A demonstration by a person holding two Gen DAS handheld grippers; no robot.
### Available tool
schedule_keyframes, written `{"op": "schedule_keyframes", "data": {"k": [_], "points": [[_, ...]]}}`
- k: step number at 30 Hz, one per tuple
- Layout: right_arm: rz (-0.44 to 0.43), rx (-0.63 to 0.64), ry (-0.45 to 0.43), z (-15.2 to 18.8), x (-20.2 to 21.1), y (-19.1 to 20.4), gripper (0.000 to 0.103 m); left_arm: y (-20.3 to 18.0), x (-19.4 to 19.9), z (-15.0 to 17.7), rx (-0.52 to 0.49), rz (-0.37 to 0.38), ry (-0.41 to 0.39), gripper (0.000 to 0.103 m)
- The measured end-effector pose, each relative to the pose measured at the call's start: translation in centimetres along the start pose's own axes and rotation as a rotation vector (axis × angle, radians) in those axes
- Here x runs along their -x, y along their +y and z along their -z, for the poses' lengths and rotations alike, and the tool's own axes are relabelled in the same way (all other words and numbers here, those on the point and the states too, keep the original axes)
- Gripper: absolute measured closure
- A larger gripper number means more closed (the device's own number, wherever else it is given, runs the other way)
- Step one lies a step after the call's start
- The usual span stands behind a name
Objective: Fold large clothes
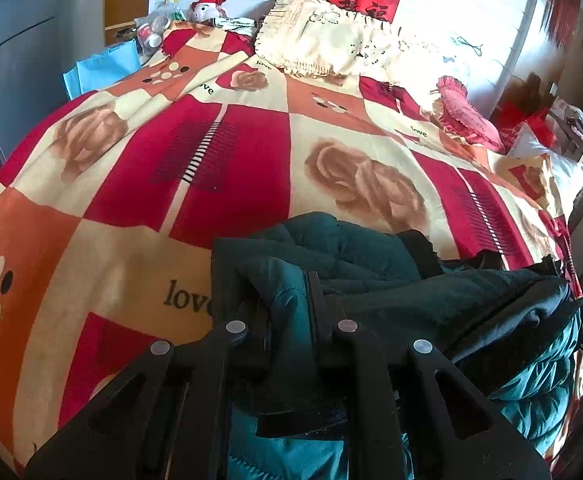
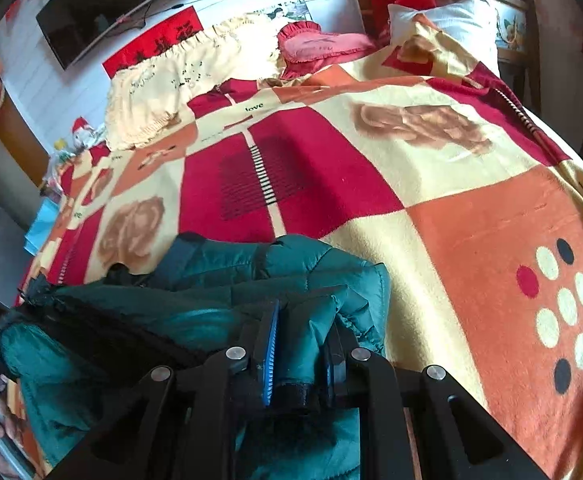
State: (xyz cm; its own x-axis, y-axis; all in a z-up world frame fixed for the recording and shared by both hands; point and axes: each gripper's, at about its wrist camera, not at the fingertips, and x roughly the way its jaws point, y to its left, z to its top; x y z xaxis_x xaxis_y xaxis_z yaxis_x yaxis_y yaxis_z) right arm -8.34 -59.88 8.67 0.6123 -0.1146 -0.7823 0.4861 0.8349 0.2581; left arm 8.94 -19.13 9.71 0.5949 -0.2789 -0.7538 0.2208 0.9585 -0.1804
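- Across the bed (image 1: 131, 240), a patterned blanket gives a broad flat surface for folding.
- Teal padded jacket (image 2: 311, 272) lies bunched at the near edge, not yet spread.
- Left gripper (image 1: 287, 312) is clamped on a jacket fold.
- Right gripper (image 2: 303, 344) pinches teal fabric too, probably to lift both ends evenly.

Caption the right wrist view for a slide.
Right gripper shut on teal puffer jacket, bunched at the near edge of a patterned bedspread.
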Motion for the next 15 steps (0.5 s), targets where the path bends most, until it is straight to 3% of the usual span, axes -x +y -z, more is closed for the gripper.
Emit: {"op": "schedule_keyframes", "data": {"k": [9, 13, 15], "points": [[-0.06, -0.034, -0.025, 0.1, 0.4, -0.8, 0.083, 0.5, 0.9, 0.0, 0.022, 0.037, -0.017, 0.087], [-0.111, -0.038, -0.06, -0.3, 2.2, -0.6, 0.062, 0.8, 2.0, -0.4, 0.02, 0.074, -0.019, 0.085], [-0.118, -0.04, -0.081, -0.7, 3.4, -0.4, 0.06, 1.0, 2.6, -0.5, 0.017, 0.092, -0.019, 0.083]]}}
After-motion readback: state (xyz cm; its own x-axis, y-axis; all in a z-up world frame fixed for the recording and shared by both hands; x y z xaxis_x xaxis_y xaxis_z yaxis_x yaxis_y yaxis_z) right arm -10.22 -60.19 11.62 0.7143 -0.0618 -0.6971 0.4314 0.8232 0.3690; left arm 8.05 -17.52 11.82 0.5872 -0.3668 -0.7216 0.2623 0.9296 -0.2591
